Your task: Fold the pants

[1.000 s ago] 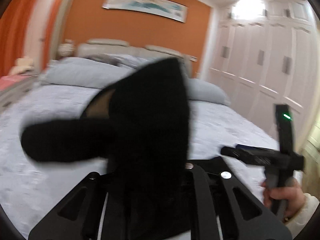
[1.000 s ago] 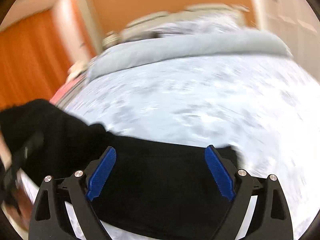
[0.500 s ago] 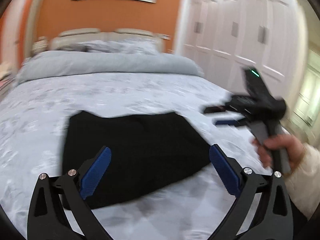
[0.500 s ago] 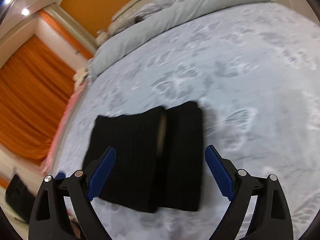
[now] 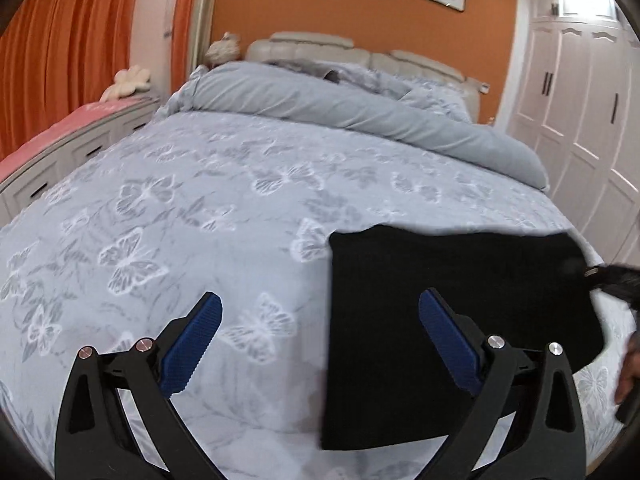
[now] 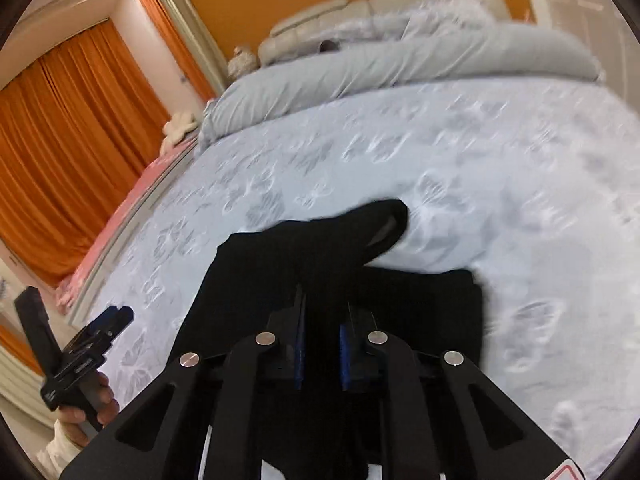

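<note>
The right gripper (image 6: 322,344) is closing, and its blue pads (image 6: 345,354) pinch a bunch of the black pants (image 6: 336,264), so part of the cloth is lifted into a hump at about 12 o'clock from its tips. The left gripper (image 5: 320,344) is wide open and holds nothing; its blue pads (image 5: 192,350) hang above the bed (image 5: 200,216), with the near left corner of the pants just inside its right finger. In the left view the pants (image 5: 440,308) lie folded in a dark block at about 4 o'clock, close to the near edge. Farther off, at 12 o'clock, a grey duvet (image 5: 360,108) is rolled across the bed. Behind it stand the headboard (image 5: 312,44) and the orange wall (image 5: 360,12). Orange curtains (image 5: 68,48) hang at 10 o'clock, and white wardrobes (image 5: 588,100) stand at 2 o'clock.
</note>
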